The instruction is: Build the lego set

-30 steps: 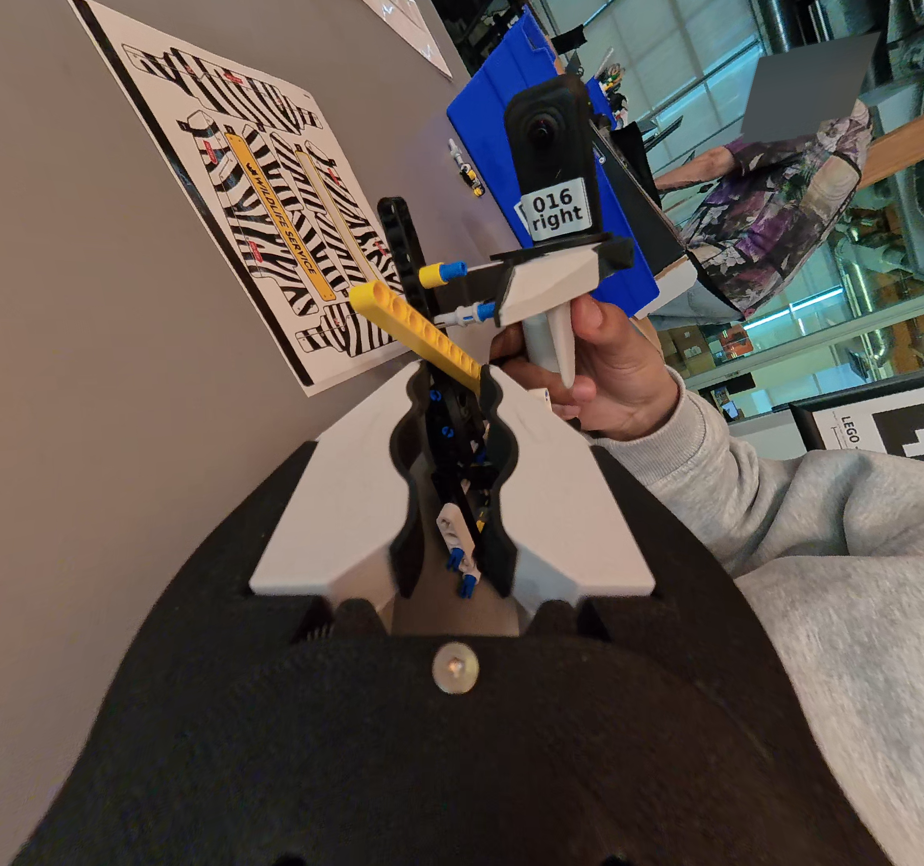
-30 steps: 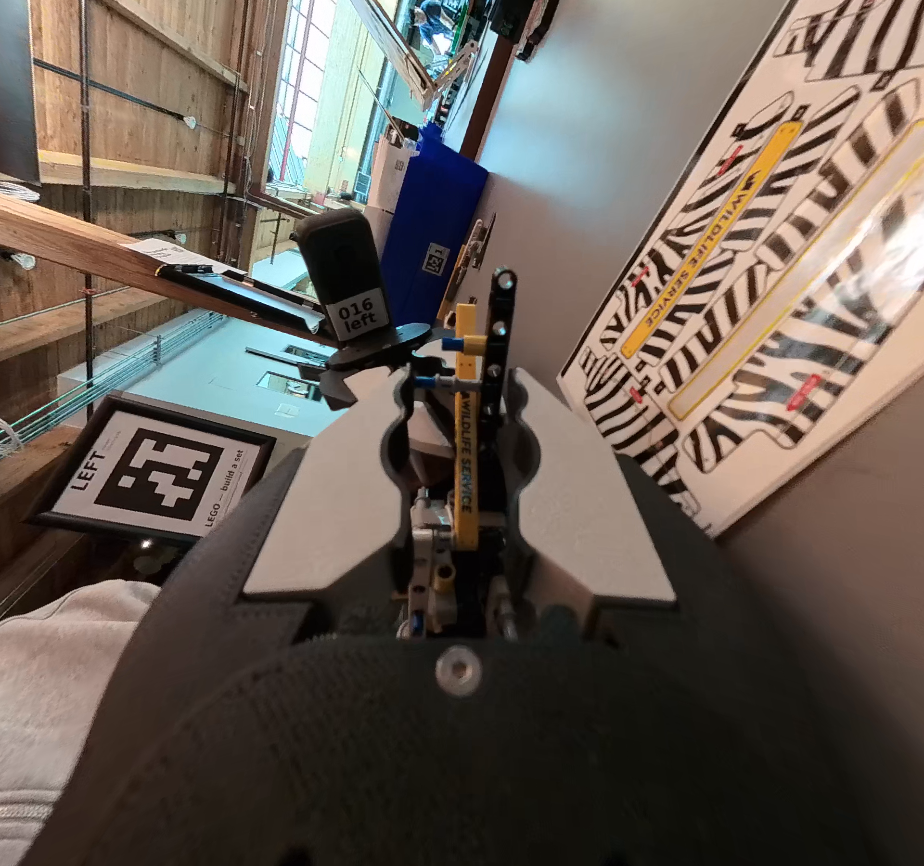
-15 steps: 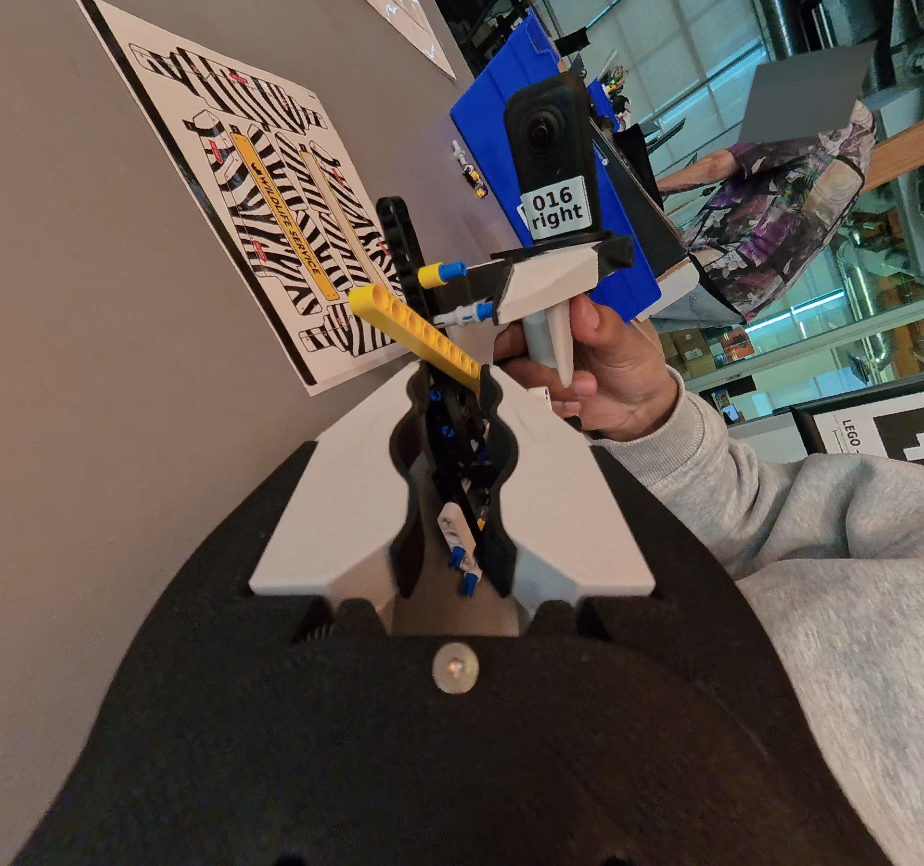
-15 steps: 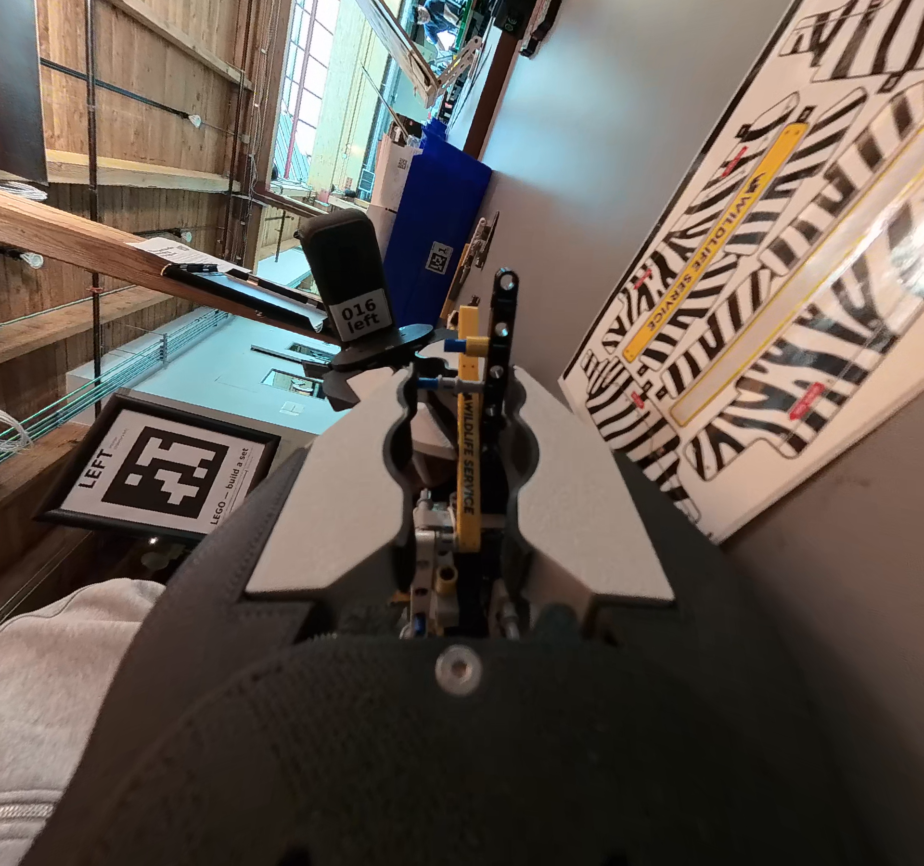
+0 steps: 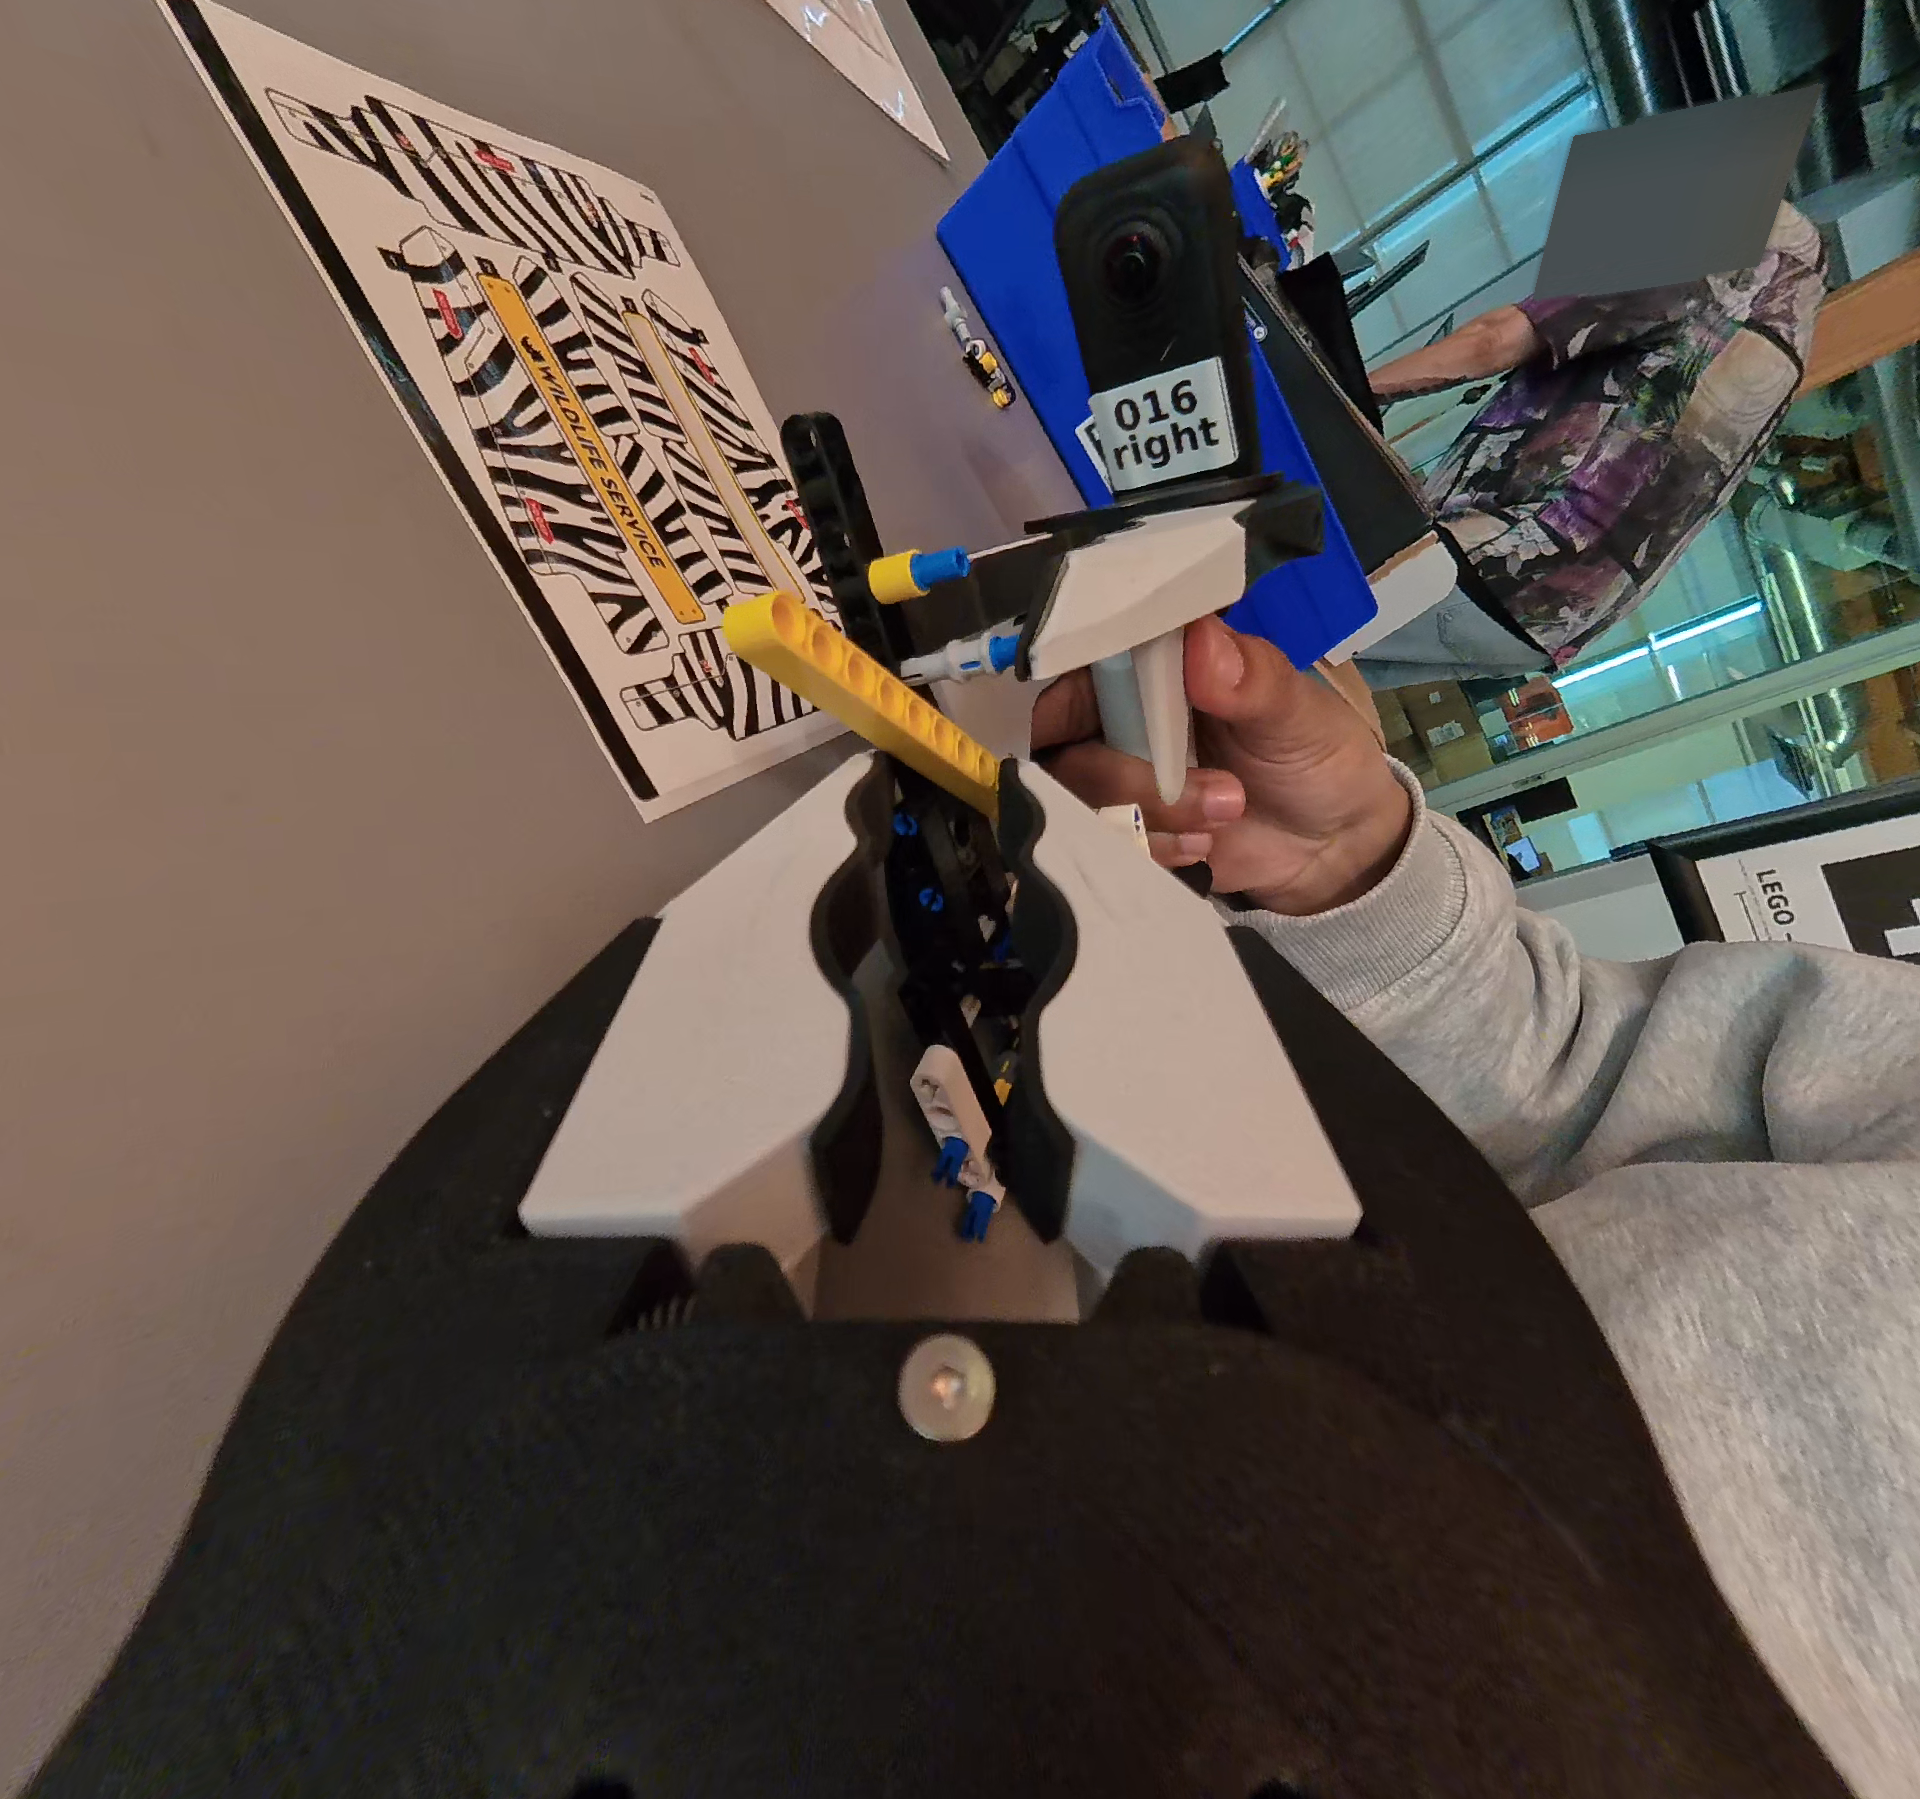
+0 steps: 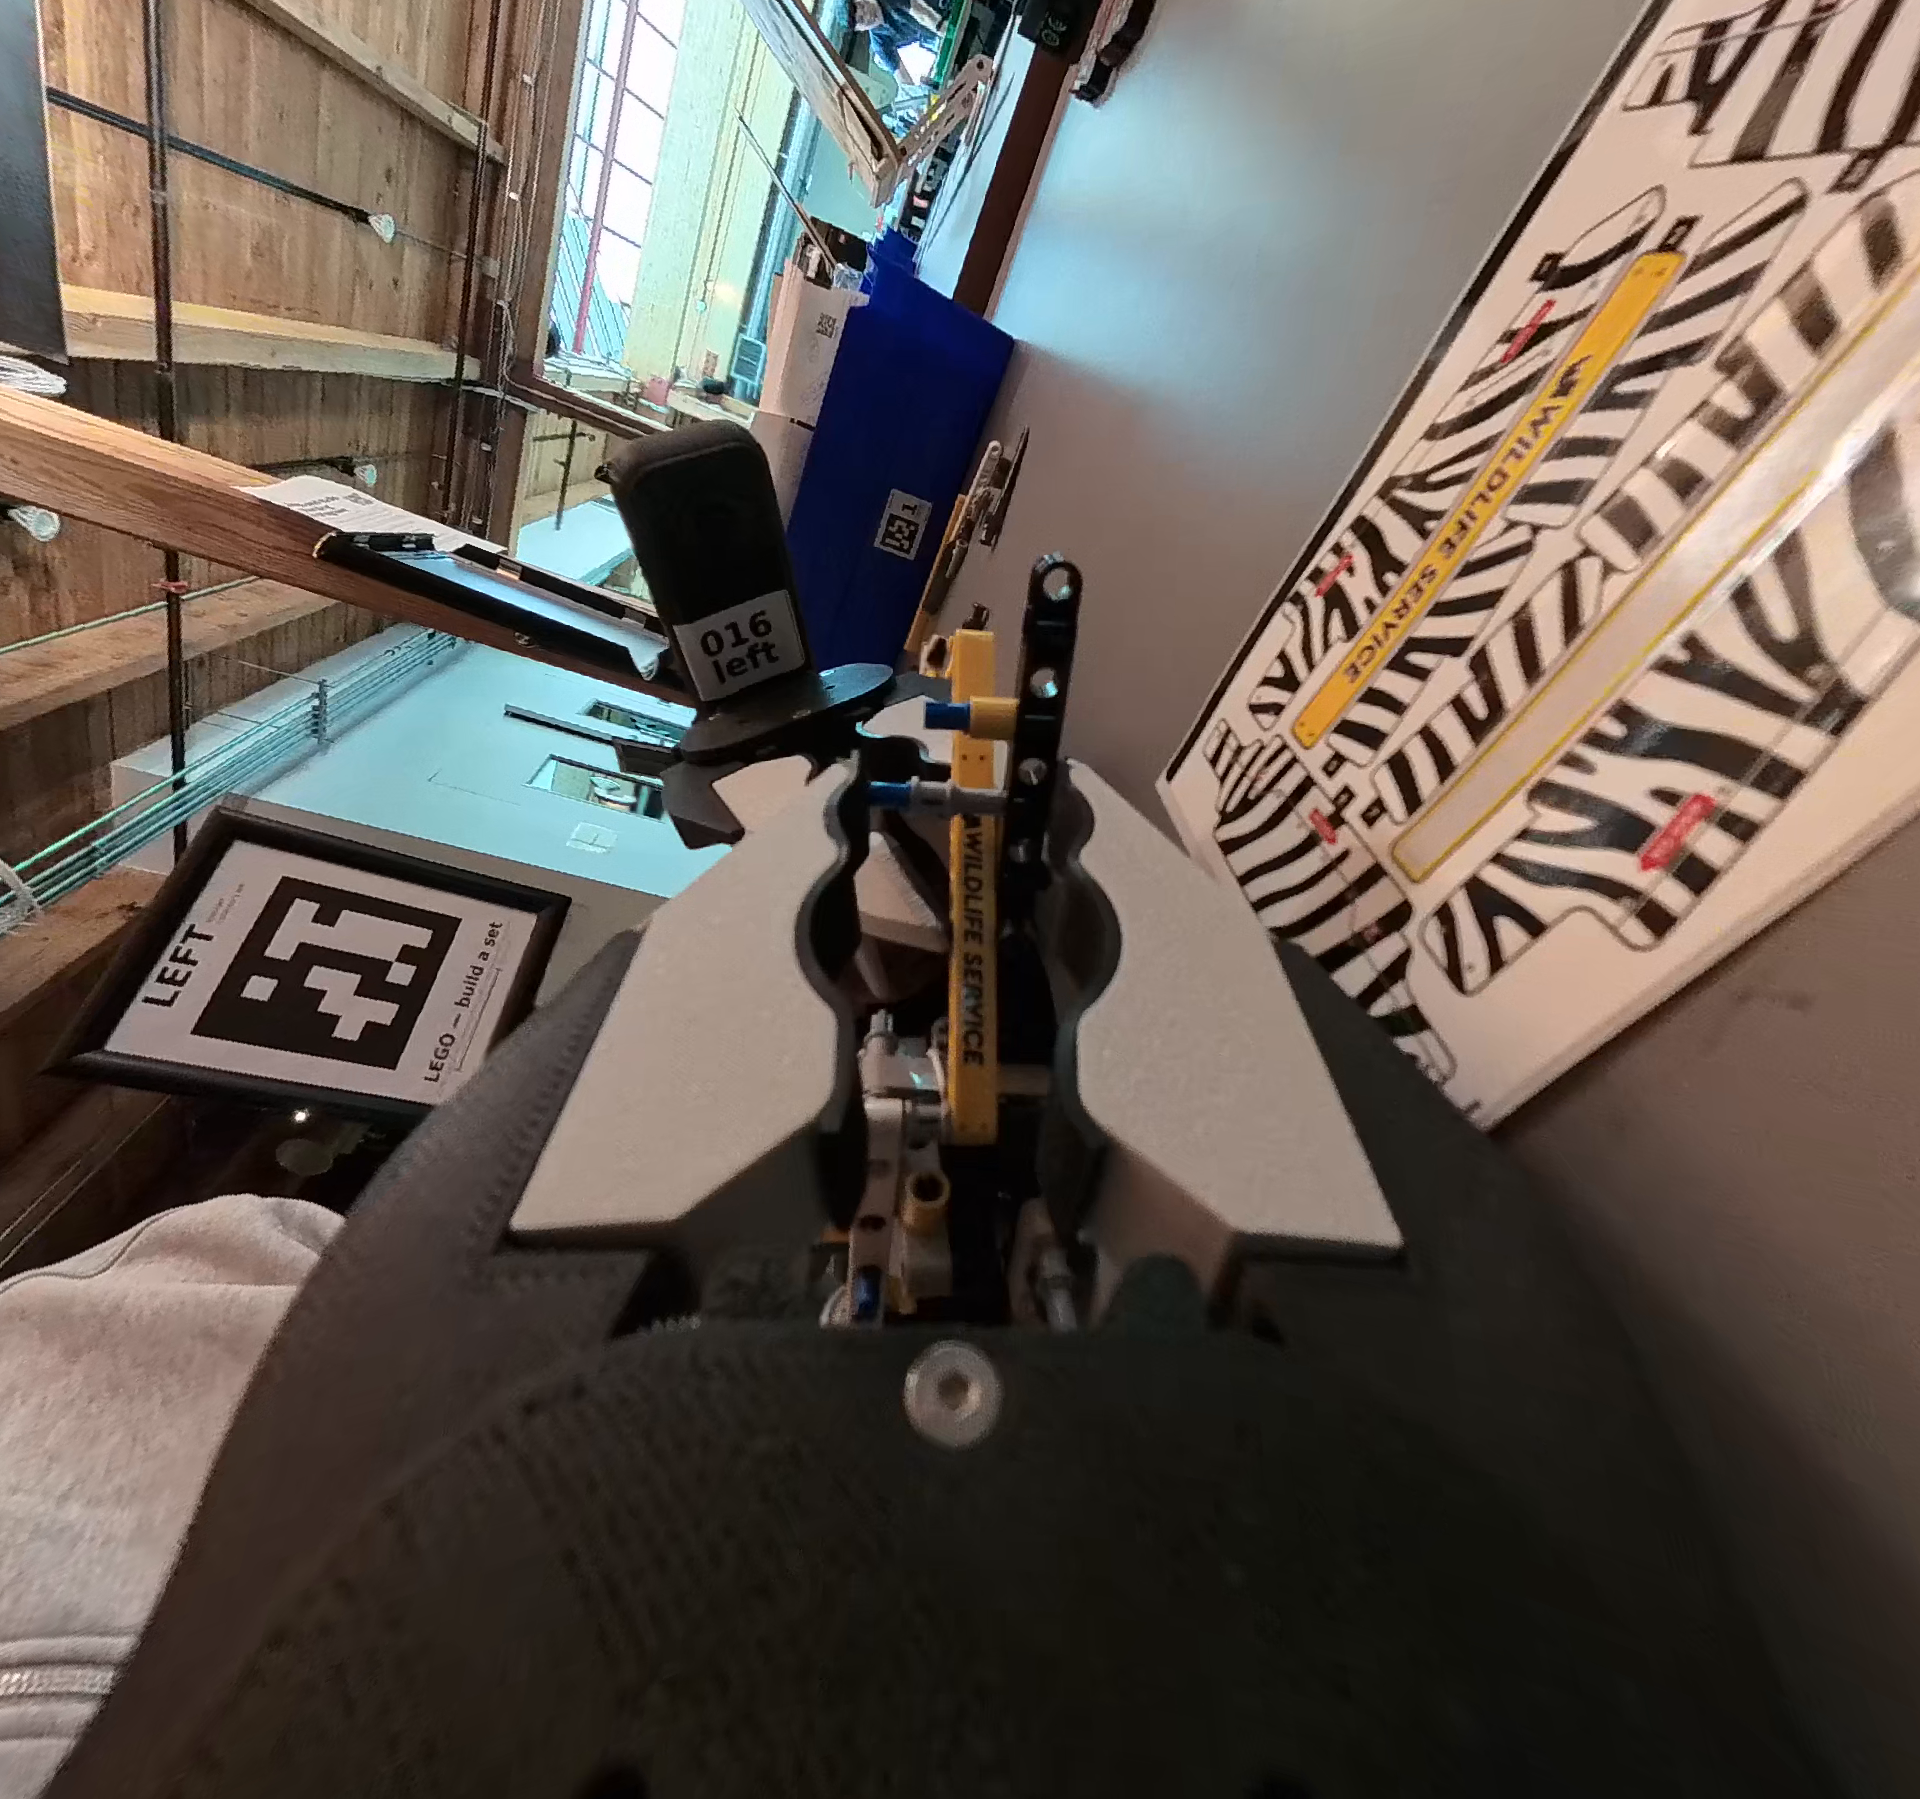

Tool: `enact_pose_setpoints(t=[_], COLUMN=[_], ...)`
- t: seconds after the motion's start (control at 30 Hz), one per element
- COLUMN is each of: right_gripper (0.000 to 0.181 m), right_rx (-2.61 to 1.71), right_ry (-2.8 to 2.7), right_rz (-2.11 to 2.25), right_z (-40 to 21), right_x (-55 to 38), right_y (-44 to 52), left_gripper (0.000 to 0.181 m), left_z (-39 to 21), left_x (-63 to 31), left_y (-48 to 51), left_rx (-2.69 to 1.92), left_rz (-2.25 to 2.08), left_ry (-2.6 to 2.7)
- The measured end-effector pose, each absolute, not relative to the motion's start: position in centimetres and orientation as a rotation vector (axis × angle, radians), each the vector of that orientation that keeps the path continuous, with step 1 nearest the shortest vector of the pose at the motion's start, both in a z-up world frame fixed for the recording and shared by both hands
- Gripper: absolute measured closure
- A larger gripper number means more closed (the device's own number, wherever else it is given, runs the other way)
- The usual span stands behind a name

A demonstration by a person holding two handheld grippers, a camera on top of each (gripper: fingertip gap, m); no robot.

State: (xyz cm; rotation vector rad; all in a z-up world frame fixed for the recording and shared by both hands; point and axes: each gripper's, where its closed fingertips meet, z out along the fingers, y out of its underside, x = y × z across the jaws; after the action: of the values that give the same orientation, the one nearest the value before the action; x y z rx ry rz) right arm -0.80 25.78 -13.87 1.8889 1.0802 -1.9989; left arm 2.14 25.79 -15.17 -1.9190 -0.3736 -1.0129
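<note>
- Step in hand, as I judged it: mid-assembly, both grippers clamped on one part-built lego model held up off the table.
- Left gripper [image 5: 940, 793] was closed on the model's lower end; black frame pieces and small blue pins sat between its jaws.
- Yellow beam [image 5: 862, 684] stuck out past the left jaws, slanting up and away; black beam [image 5: 831, 513] rose just behind it.
- Right gripper [image 6: 961, 814] was closed on the same model, with the yellow beam and black beam [image 6: 1044, 700] running lengthwise between its jaws and poking out beyond the tips.
- Two pins stuck out sideways: a yellow-and-blue pin [image 5: 920, 573] higher, a white-and-blue pin [image 5: 961, 656] lower. The yellow beam in the right view carried a printed sticker.
- Next move probably called for freeing one gripper to fetch a part, or pressing the pins home; the other had to keep a firm hold so the model didn't twist.
- Around: zebra-striped sticker sheet [image 5: 582, 399] flat on the grey table [image 5: 208, 606], near the model; blue bin [image 5: 1039, 243] farther back; a few loose pieces [image 5: 977, 352] beside the bin.
- In the way: the grippers faced each other at close quarters, leaving little room to work. A seated person in the background was well clear.
</note>
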Motion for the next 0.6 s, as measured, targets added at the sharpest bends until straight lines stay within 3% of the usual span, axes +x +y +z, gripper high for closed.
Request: enact_pose_setpoints(t=[0.6], right_gripper=[0.146], right_rx=[1.848], right_ry=[1.034], right_rz=[-2.001], right_z=[-13.73], right_x=[-0.44], right_y=[25.71], left_gripper=[0.164], left_z=[-14.81], left_x=[1.61], left_y=[25.79], left_rx=[-1.884], left_rz=[-0.984], left_ry=[-0.392])
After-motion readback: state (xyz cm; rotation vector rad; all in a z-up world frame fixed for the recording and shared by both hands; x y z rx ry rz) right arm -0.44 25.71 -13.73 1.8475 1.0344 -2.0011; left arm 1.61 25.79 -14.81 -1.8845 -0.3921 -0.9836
